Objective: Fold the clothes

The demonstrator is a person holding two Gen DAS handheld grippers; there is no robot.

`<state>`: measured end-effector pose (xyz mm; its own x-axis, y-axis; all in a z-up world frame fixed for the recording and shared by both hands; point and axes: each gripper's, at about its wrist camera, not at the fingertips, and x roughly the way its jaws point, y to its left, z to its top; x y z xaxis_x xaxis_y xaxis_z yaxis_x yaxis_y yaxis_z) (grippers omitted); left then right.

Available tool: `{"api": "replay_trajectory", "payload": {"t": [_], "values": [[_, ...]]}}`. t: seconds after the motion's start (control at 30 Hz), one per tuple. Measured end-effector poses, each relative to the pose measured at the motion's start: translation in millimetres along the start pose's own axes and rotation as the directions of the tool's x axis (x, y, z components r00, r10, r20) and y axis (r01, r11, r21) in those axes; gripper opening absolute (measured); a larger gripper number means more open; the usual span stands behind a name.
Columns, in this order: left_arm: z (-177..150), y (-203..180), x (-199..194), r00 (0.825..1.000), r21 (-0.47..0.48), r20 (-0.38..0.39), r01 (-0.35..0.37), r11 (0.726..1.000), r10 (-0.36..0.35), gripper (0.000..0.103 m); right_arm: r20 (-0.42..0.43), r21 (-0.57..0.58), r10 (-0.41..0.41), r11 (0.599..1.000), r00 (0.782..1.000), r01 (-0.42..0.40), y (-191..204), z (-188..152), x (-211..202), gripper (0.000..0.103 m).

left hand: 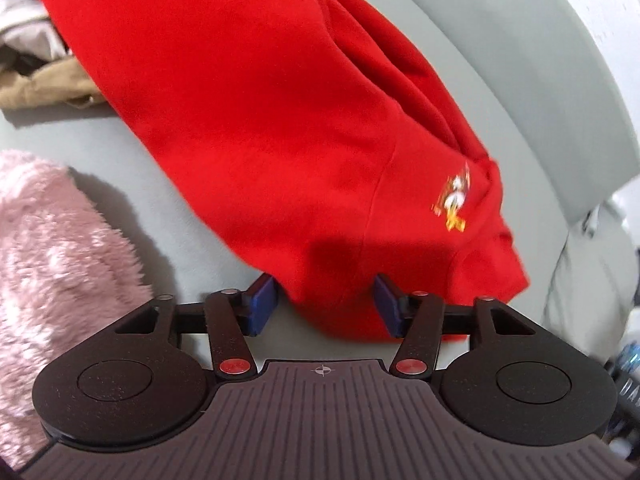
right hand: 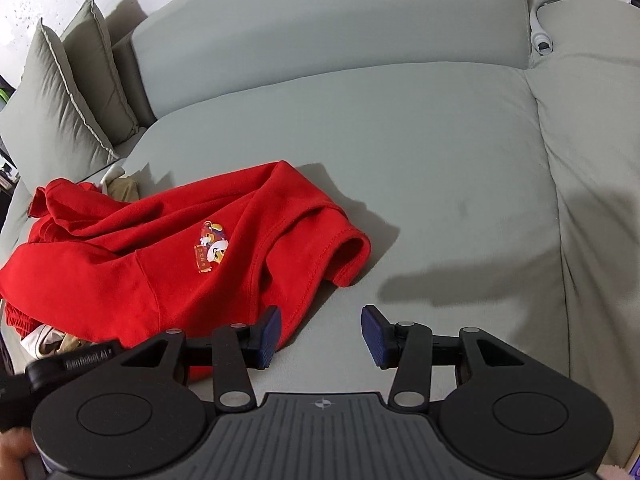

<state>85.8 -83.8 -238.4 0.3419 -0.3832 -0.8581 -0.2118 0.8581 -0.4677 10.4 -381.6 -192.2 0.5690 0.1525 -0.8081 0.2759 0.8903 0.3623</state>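
Note:
A red sweatshirt point(left hand: 256, 128) with a small cartoon badge point(left hand: 454, 200) lies crumpled on the grey sofa seat point(left hand: 120, 140). My left gripper point(left hand: 326, 306) stands open right at its near hem. A fold of red cloth sits between the blue pads point(left hand: 264, 304), which do not press on it. In the right wrist view the same sweatshirt point(right hand: 160, 264) lies to the left. My right gripper point(right hand: 322, 336) is open over bare sofa point(right hand: 400, 140) beside the garment's right edge, with its left pad point(right hand: 269, 334) in front of the red hem and nothing between the jaws.
A pink fluffy item point(left hand: 52, 260) lies left of the left gripper. Beige clothing point(left hand: 44, 88) and pale clothes point(left hand: 28, 24) are piled beyond the sweatshirt. Two grey cushions point(right hand: 60, 92) lean at the sofa's left end, and the backrest point(right hand: 320, 28) rises behind. A hand point(right hand: 12, 452) shows at the lower left.

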Motion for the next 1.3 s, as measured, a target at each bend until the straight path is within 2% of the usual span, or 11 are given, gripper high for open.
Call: {"api": "replay_trajectory", "payload": {"t": [0.1, 0.17, 0.2, 0.23, 0.3, 0.47, 0.63, 0.77, 1.0, 1.13, 1.3], "values": [[2.0, -0.6, 4.4, 1.000, -0.011, 0.013, 0.008, 1.000, -0.008, 0.061, 0.001, 0.018, 0.000, 1.000, 1.000, 0.000, 8.4, 8.8, 16.8, 0.044], [1.3, -7.2, 4.5, 1.000, 0.034, 0.022, -0.018, 0.999, 0.017, 0.040, 0.004, 0.033, -0.006, 0.999, 1.000, 0.006, 10.0, 11.0, 23.3, 0.044], [1.2, -10.0, 4.0, 0.999, 0.057, 0.024, -0.039, 0.998, 0.038, 0.008, 0.005, 0.042, -0.009, 0.999, 1.000, 0.009, 9.4, 11.3, 24.5, 0.044], [3.5, -10.0, 2.1, 0.999, 0.055, 0.010, -0.033, 0.998, 0.032, 0.004, 0.006, 0.049, -0.011, 0.999, 1.000, 0.010, 9.1, 11.8, 25.2, 0.044], [7.3, -11.2, -5.0, 1.000, 0.048, 0.001, -0.023, 0.999, 0.023, 0.002, 0.011, 0.065, -0.013, 0.998, 1.000, 0.013, 5.5, 12.0, 23.5, 0.044], [22.3, -25.5, -68.8, 0.996, 0.160, 0.082, 0.010, 0.987, -0.024, 0.002, 0.019, 0.111, -0.010, 0.994, 1.000, 0.008, -2.7, 14.6, 23.8, 0.045], [36.3, -10.0, -128.0, 0.991, 0.156, 0.134, 0.007, 0.988, -0.028, 0.002, 0.013, 0.177, 0.067, 0.982, 0.998, -0.068, -1.1, 18.2, 35.5, 0.049], [40.5, 9.0, -159.8, 0.987, 0.120, 0.160, -0.009, 0.993, -0.010, 0.002, -0.023, 0.283, 0.143, 0.950, 0.989, -0.131, 4.3, 13.1, 55.3, 0.049], [41.7, 37.4, -188.7, 0.980, 0.101, 0.193, -0.063, 0.993, 0.043, 0.002, -0.050, 0.358, 0.192, 0.920, 0.980, -0.162, 12.8, 3.1, 72.7, 0.049], [41.5, 49.0, -181.1, 0.976, 0.102, 0.190, -0.131, 0.986, 0.110, 0.002, -0.037, 0.360, 0.175, 0.921, 0.984, -0.150, 20.2, 3.5, 85.7, 0.049], [39.9, 54.1, -168.6, 0.973, 0.108, 0.177, -0.167, 0.980, 0.146, 0.002, -0.017, 0.311, 0.147, 0.941, 0.989, -0.134, 38.7, 4.7, 109.1, 0.048]]}}
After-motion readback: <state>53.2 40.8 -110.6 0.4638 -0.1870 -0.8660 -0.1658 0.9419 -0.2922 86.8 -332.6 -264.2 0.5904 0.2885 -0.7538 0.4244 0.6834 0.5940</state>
